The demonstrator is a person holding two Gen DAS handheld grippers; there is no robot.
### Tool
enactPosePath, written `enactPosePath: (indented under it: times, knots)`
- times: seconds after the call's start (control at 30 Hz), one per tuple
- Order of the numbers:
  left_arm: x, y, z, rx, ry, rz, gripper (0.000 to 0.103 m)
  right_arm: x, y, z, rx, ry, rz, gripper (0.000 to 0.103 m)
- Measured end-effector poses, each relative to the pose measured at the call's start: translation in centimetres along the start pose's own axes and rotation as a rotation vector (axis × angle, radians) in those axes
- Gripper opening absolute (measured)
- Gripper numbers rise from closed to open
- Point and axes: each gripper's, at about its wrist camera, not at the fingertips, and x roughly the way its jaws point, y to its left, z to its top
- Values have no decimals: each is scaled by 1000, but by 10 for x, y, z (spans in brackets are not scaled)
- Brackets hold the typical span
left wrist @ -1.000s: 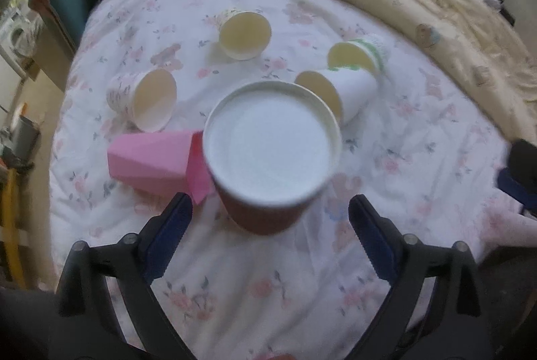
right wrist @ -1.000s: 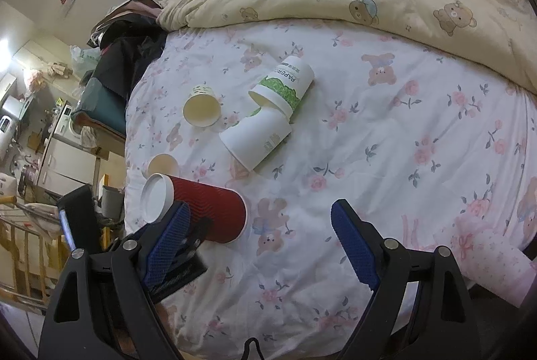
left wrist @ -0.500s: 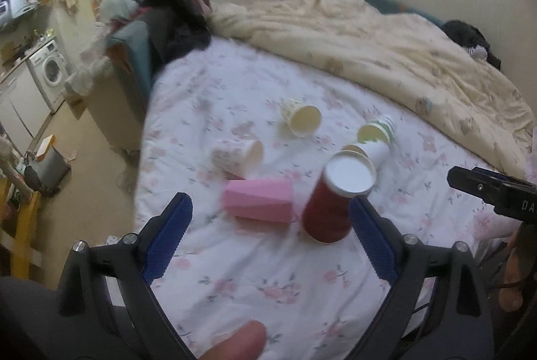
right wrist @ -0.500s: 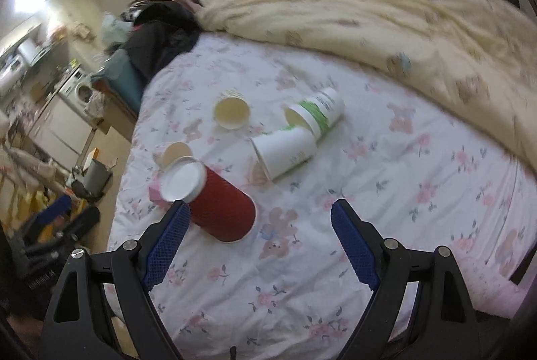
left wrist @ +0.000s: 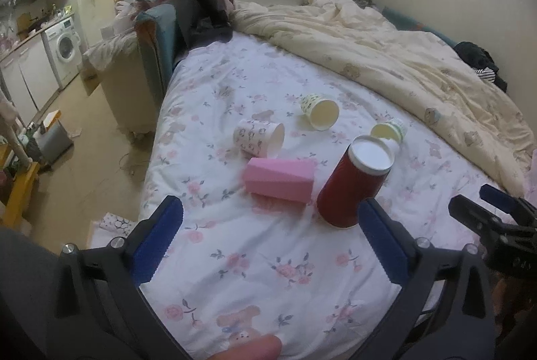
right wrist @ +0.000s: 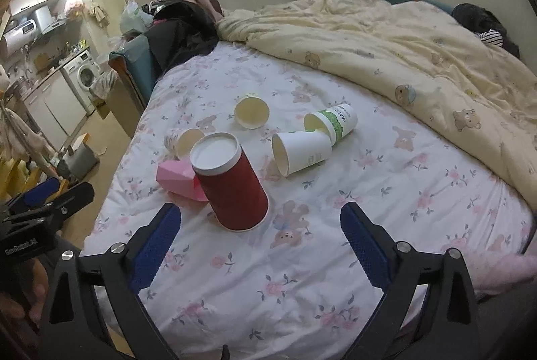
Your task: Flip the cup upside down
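A red ribbed cup (left wrist: pixel 352 182) (right wrist: pixel 231 182) stands upside down on the flowered bedsheet, its white base up and its wide rim down. A pink cup (left wrist: pixel 278 179) (right wrist: pixel 178 178) lies on its side just left of it. My left gripper (left wrist: pixel 268 246) is open and empty, held back near the bed's front edge. My right gripper (right wrist: pixel 258 246) is open and empty, also held back from the red cup. Each gripper shows at the edge of the other's view.
Several paper cups lie on their sides behind: a patterned one (left wrist: pixel 258 137), a cream one (left wrist: pixel 320 113), a plain white one (right wrist: pixel 302 152) and a green-banded one (right wrist: pixel 332 121). A yellow duvet (left wrist: pixel 402 58) covers the far side. The bed edge drops to the floor at the left.
Both grippers have pulled back and up from the red cup. It was lying tilted near the left gripper a second ago and now stands upside down on the sheet.
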Motion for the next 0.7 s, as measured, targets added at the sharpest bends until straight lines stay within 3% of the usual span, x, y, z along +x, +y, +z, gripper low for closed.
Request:
enactPosePath:
  times: [0.27,0.7]
  knots:
    - [12,0,-7,-14,40,-7,103,12,8,-8,-34,23,-48,98]
    - [11,-5,-8,-4,36,-9,103,13,9,-7,-28,21,-49,98]
